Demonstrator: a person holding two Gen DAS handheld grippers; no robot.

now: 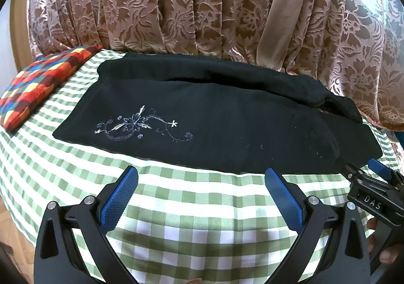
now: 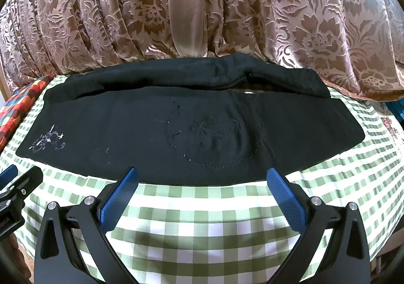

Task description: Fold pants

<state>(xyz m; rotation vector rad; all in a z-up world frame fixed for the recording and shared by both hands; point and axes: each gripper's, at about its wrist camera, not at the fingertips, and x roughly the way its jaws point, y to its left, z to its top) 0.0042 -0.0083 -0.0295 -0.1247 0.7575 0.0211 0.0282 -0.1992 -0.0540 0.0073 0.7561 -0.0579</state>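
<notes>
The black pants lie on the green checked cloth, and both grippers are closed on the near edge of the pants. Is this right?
Not quite. The black pants do lie on the green checked cloth, but both the left gripper and the right gripper are open and hold nothing, as each wrist view shows.

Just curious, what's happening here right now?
Left tongs open, right tongs open, both empty. Black pants flat on checked cloth. Nothing in the way.

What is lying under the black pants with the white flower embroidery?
The black embroidered pants lie on a green-and-white checked tablecloth, which shows around their near edge and both ends. The cloth beneath them is covered, and whatever the tablecloth covers cannot be seen.
</notes>
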